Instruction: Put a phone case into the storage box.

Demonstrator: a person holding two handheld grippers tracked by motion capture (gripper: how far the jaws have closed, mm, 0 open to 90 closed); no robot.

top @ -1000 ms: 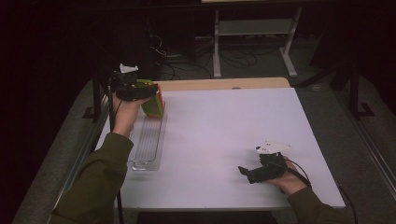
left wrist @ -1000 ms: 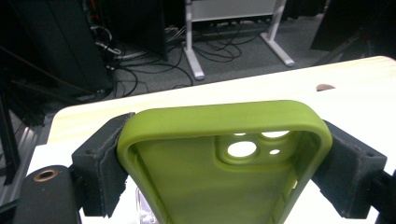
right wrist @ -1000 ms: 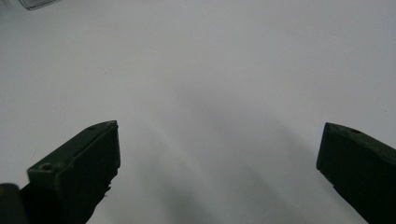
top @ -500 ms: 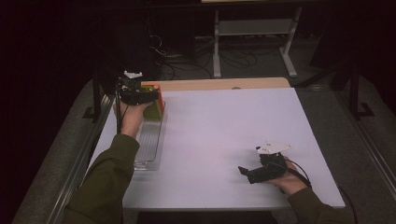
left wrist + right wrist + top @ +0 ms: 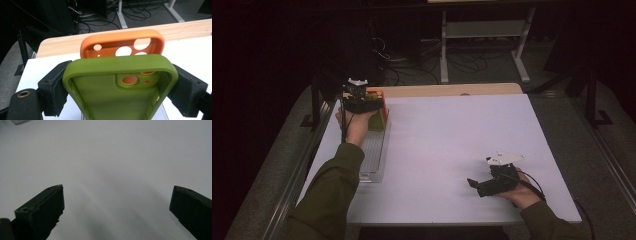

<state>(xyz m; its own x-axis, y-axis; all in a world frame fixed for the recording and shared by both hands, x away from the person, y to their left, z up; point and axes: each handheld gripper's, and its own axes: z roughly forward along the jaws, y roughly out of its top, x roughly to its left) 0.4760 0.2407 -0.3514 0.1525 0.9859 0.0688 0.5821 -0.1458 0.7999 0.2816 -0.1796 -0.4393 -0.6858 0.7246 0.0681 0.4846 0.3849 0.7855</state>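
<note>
Lab or test bench, dim room. White work table [image 5: 452, 150] with a wooden strip at its far edge, flanked by metal rails [image 5: 292, 185]. Beyond it, loose black cables [image 5: 462, 60] tangled on grey carpet, and the white steel legs of a bench frame [image 5: 482, 35]. No household furnishings.

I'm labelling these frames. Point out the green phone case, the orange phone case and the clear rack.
green phone case [image 5: 100, 97], left gripper view, on its inner back wall.
orange phone case [image 5: 110, 40], left gripper view, on its upper rim.
clear rack [image 5: 373, 150], high view, on its ribbed middle.
</note>
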